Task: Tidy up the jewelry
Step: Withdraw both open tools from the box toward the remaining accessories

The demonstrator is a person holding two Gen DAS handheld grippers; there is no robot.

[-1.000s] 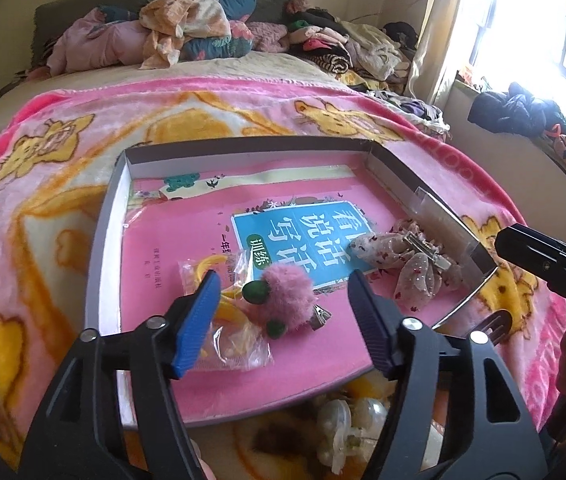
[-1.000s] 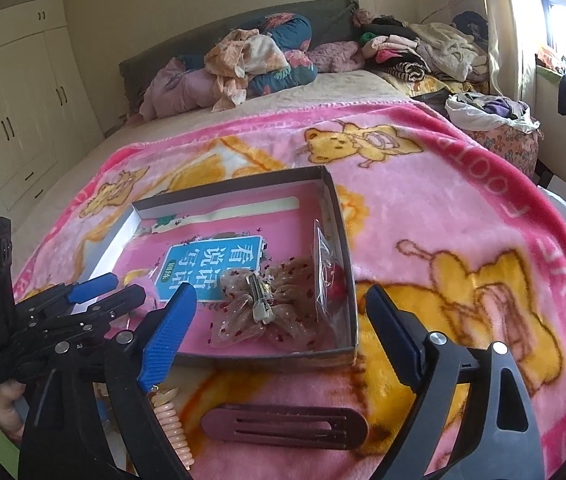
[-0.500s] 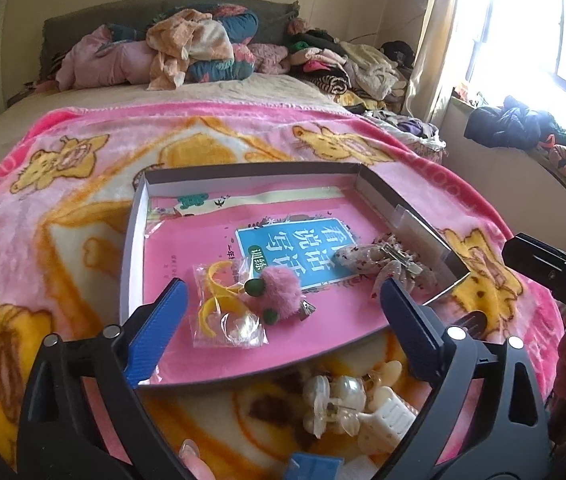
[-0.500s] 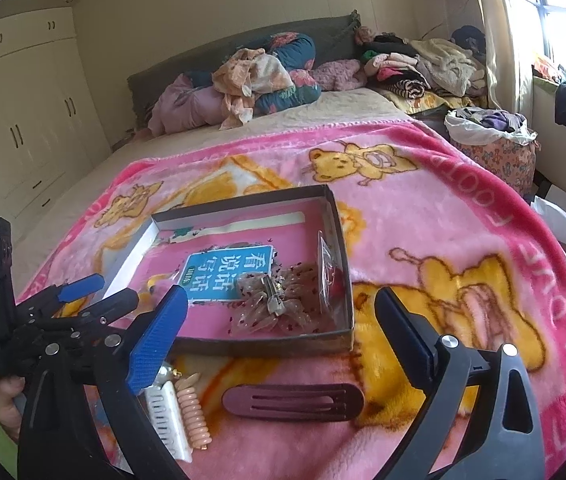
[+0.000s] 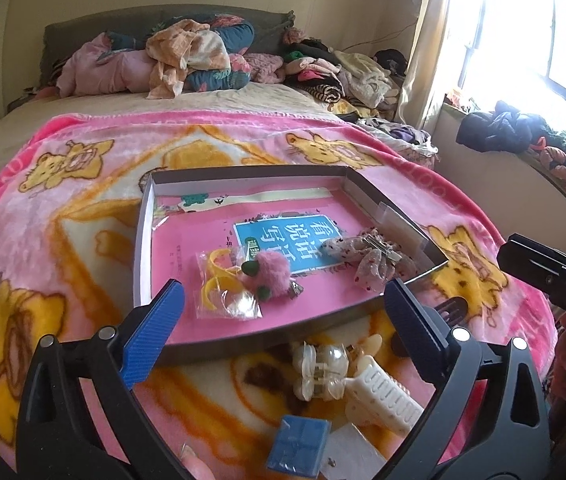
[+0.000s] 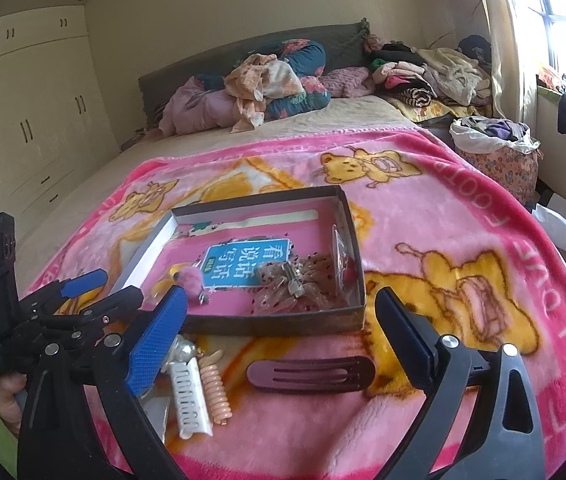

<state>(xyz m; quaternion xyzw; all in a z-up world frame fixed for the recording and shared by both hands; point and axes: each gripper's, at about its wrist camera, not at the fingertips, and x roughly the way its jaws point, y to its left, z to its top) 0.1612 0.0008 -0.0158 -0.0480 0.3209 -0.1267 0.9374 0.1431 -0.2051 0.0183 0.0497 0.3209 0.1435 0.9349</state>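
Two tools were seen above a pink blanket (image 6: 463, 208) on the bed, the left tool (image 5: 279, 316) and the right tool (image 6: 279, 320) each spread wide apart with nothing held. One shallow box (image 5: 143, 236) was counted, holding three items: a pink pompom clip (image 5: 273, 272), a bagged yellow piece (image 5: 219, 280) and a sheer bow (image 5: 367, 256). Outside it, near its front wall, one dark flat clip (image 6: 311, 372), one white claw clip (image 6: 189, 396), one peach coil tie (image 6: 215, 392) and one blue block (image 5: 299, 444) were laid.

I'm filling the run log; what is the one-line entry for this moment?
left claw: open, empty | right claw: open, empty | shallow grey cardboard box: fluffy pink pompom clip inside | dark maroon flat hair clip: on blanket
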